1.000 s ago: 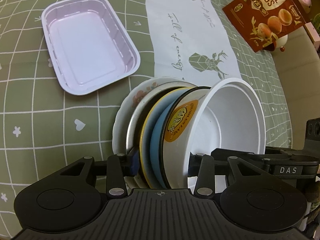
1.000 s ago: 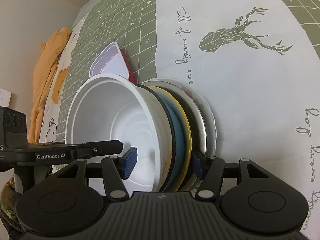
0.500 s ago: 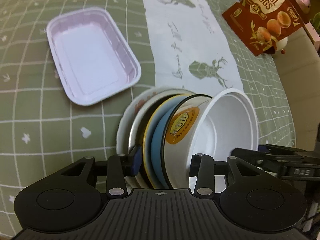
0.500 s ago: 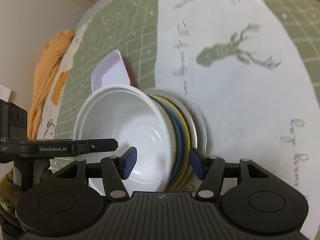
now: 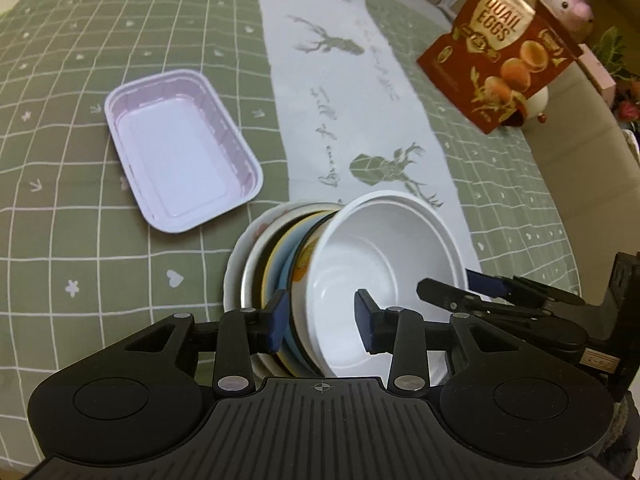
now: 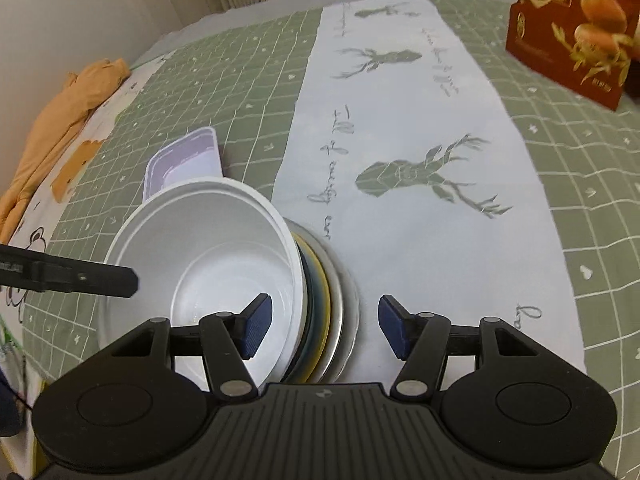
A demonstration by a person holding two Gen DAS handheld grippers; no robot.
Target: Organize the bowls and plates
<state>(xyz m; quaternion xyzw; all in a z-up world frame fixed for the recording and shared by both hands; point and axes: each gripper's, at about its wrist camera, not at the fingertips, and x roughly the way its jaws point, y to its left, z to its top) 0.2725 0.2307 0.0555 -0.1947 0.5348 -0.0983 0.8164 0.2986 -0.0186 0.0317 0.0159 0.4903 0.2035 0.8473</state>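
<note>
Left gripper closing across white bowl and stacked plates, stack tipped on edge. Right gripper straddling it too, right pad apart.

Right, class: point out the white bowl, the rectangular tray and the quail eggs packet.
white bowl (image 5: 384, 248): left wrist view, on its inner wall.
rectangular tray (image 5: 176, 160): left wrist view, on its flat bare floor.
quail eggs packet (image 5: 500, 52): left wrist view, on its printed front.
</note>
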